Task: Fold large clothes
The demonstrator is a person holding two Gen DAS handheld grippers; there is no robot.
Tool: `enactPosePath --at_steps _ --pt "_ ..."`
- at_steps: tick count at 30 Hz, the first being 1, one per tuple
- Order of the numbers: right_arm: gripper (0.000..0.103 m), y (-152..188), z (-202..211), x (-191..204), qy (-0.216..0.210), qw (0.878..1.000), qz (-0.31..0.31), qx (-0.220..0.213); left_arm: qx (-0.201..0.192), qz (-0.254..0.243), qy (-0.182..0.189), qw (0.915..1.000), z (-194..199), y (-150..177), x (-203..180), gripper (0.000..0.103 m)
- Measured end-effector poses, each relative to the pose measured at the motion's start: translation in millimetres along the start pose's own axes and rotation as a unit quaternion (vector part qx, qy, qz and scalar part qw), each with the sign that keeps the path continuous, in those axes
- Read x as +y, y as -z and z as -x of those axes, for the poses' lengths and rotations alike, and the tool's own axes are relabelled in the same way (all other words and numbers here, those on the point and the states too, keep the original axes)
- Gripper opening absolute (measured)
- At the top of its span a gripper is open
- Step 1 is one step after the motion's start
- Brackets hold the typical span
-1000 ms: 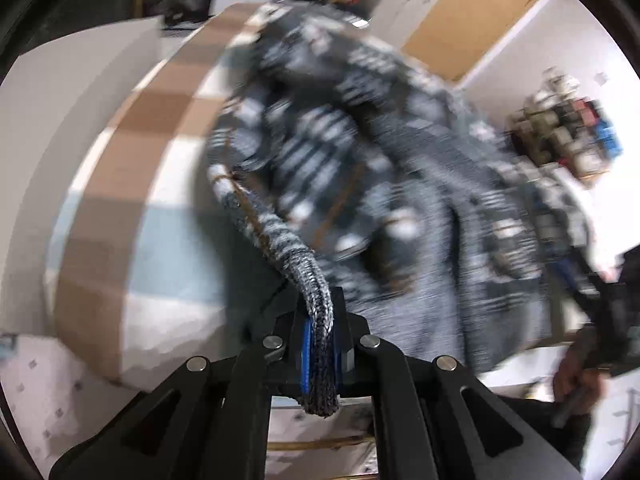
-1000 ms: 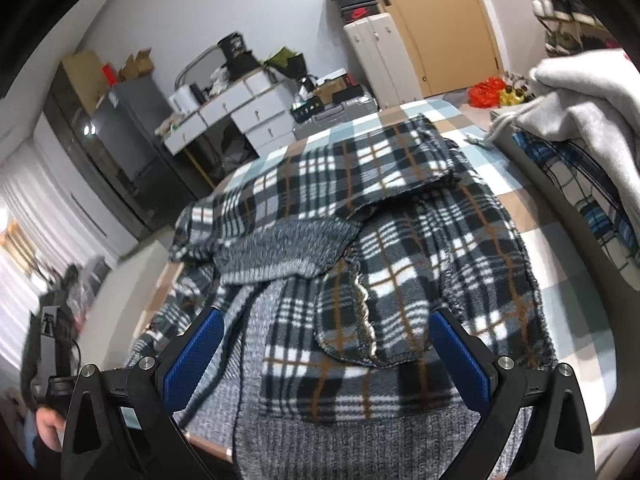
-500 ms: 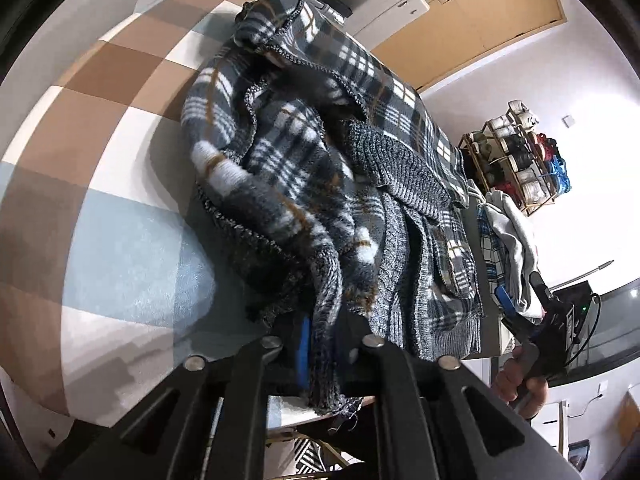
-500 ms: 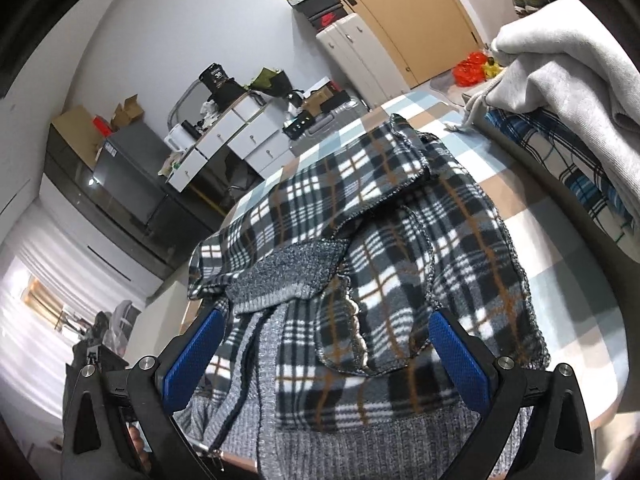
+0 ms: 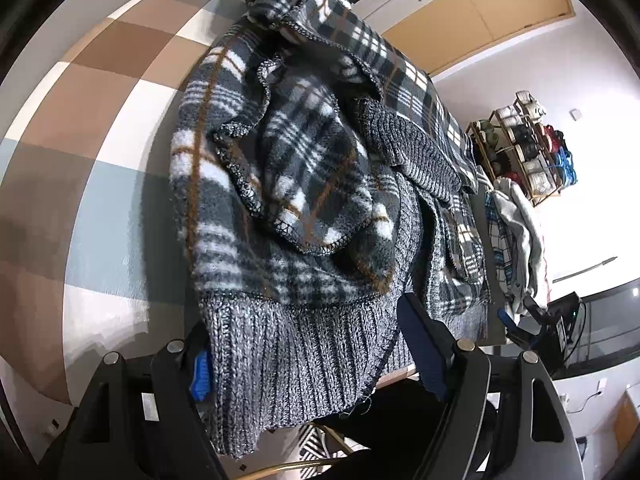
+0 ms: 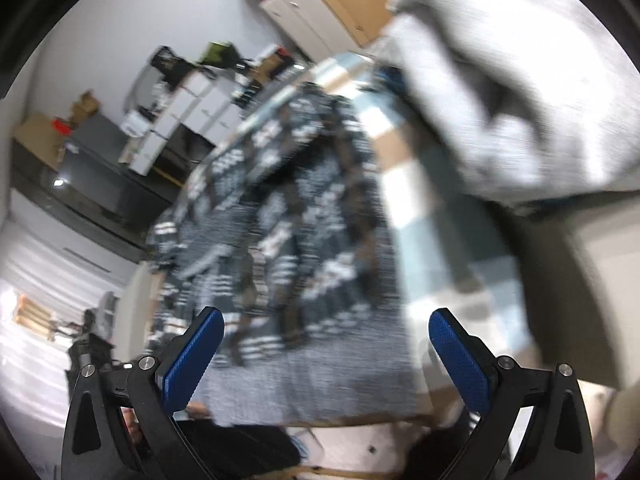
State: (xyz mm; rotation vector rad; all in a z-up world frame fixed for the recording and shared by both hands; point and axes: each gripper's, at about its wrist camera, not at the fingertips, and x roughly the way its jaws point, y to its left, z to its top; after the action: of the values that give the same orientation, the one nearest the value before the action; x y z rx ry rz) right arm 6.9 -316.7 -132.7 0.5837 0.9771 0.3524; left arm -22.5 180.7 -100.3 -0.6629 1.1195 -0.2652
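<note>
A large plaid fleece jacket (image 5: 304, 184) with grey knit ribbing lies bunched on a checked tablecloth (image 5: 100, 128). Its grey ribbed hem (image 5: 296, 364) hangs over the near table edge between the jaws of my left gripper (image 5: 312, 356), which stand wide apart around it without clamping. In the right wrist view the same jacket (image 6: 288, 216) is blurred by motion. My right gripper (image 6: 324, 352) is open and empty, hovering above the jacket's grey hem (image 6: 328, 376) at the near table edge.
A pile of grey and plaid clothes (image 5: 516, 236) lies at the far end of the table and looms close in the right wrist view (image 6: 500, 92). A shelf rack (image 5: 528, 148) stands by the wall. White drawers (image 6: 188, 116) and a wooden door (image 5: 480, 12) lie beyond.
My left gripper has opened and let go of the knit hem, which has dropped over the table edge. My right gripper has swung to the right, blurring its view.
</note>
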Motion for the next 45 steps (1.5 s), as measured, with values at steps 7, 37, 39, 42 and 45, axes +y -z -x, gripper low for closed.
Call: enactPosePath --at_steps 7,37,39,42,45 --pt "0.103 0.0 -21.9 -16.2 -0.017 0.997 -0.013 0.074 -0.001 -0.011 -0.009 0.9999 -1.7 2.5 -3.8 0.074" --pt "0.013 27.8 -62.3 25.5 0.016 0.996 0.033 0.085 -0.013 -0.076 -0.084 0.9935 2.3 19.5 -13.5 0.069" --pt "0.012 26.0 -59.6 24.5 0.009 0.996 0.032 0.08 -0.019 -0.09 -0.118 0.9888 2.7 23.3 -13.8 0.04" --pt "0.01 29.8 -54.2 17.5 -0.005 0.996 0.011 0.09 0.008 -0.085 -0.106 0.9907 -3.1 23.2 -10.4 0.003" --pt "0.009 32.5 -39.7 9.2 -0.019 0.996 -0.004 0.086 0.029 -0.069 -0.075 0.9944 -2.6 24.2 -7.4 0.003"
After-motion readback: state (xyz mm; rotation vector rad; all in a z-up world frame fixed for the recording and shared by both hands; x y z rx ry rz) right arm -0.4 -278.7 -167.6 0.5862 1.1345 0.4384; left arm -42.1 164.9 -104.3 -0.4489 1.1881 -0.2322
